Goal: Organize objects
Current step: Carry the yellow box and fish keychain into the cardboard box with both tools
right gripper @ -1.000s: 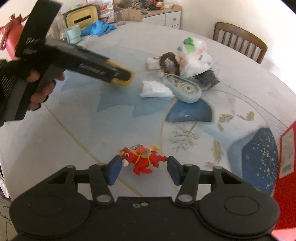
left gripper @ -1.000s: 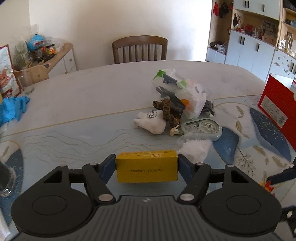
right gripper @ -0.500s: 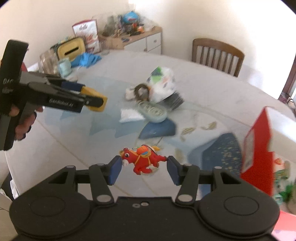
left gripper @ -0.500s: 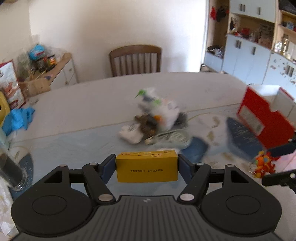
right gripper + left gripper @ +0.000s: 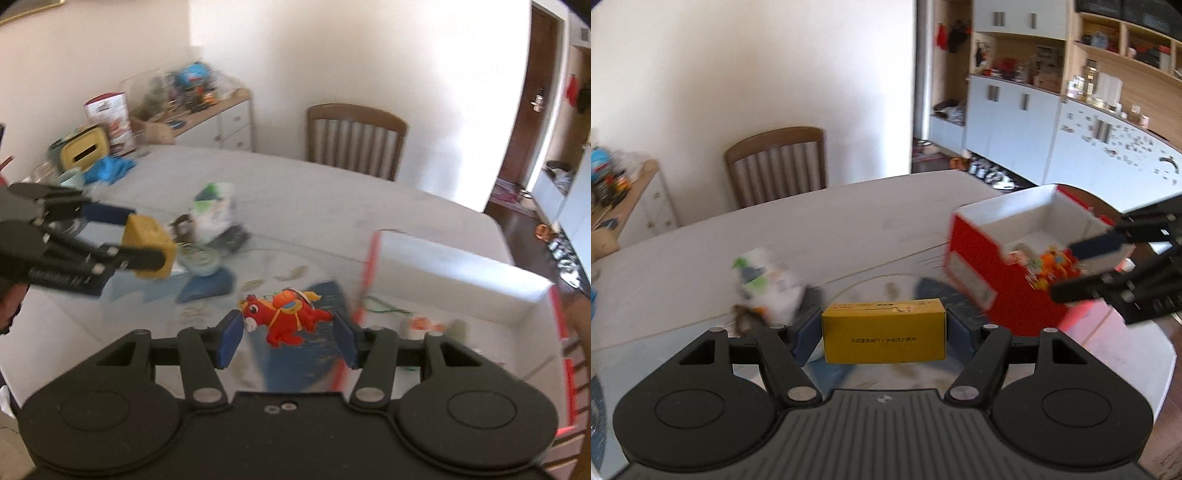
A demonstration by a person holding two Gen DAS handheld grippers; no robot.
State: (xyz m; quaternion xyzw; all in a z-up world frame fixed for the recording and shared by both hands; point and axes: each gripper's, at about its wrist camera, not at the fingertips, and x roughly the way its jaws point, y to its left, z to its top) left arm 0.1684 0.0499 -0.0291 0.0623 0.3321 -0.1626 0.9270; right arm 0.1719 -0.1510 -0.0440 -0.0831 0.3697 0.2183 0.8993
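Clamping a yellow box (image 5: 884, 331), the left gripper (image 5: 882, 334) (right gripper (image 5: 287, 332) grasps a red toy horse (image 5: 284, 315)).

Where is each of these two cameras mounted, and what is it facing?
Left wrist: rides the left gripper, looking along its fingers over the yellow box toward the red box; the right gripper shows.
Right wrist: rides the right gripper, past the red toy horse; the left gripper shows.
Shared: table, chair, red box, both held items.
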